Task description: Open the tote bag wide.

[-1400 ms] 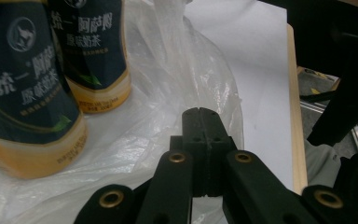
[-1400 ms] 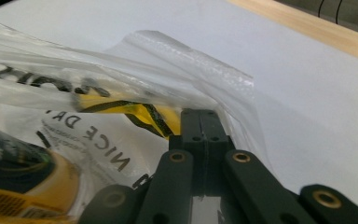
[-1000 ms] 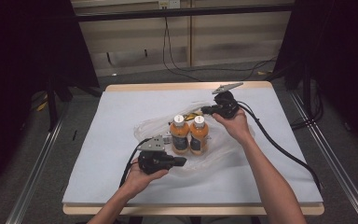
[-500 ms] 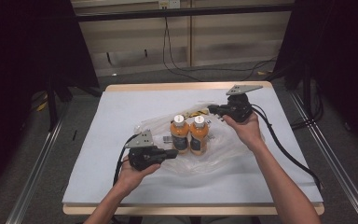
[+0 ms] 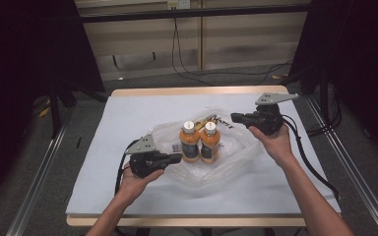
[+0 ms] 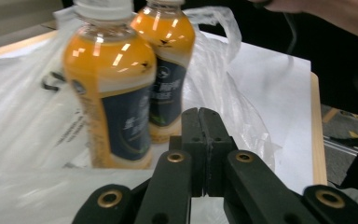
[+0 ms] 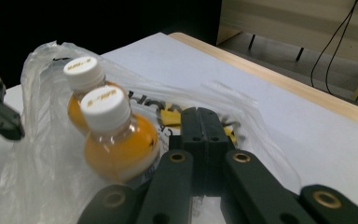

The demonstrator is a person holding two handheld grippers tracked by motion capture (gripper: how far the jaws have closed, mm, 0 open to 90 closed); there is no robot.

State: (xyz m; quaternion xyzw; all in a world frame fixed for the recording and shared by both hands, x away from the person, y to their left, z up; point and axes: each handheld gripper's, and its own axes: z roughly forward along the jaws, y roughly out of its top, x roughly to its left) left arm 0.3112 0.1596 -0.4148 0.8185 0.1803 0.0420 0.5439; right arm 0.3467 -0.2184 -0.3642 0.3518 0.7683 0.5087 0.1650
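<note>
Two bottles of orange drink stand upright and touching side by side, the left bottle (image 5: pixel 189 141) and the right bottle (image 5: pixel 209 142), each with a white cap. They sit on one crumpled clear plastic bag (image 5: pixel 226 152) that spreads across the white table cover (image 5: pixel 128 113). There are two tongs. The left gripper (image 5: pixel 177 158) is held just beside the left bottle, its tip at the bottle's lower part, with its jaws pressed together and nothing between them. The right gripper (image 5: pixel 235 117) is held near the right bottle, on the far side from the left one, above the bag's upper edge; its jaws are also pressed together on nothing.

In the left gripper view the bottles rise just ahead of the closed jaws and to their left, with bag film lying between the jaws and the bottle bases. In the right gripper view the two caps lie ahead and to the left of the jaws, and loose bag film rises around the bottles.

Dark print and a yellow patch (image 7: pixel 170 115) show through the bag just past the right gripper's tip; what they are is hard to make out. Small dark marks on the bag beside the left bottle are too small to read. The bottle tops are cut off in the left gripper view.
</note>
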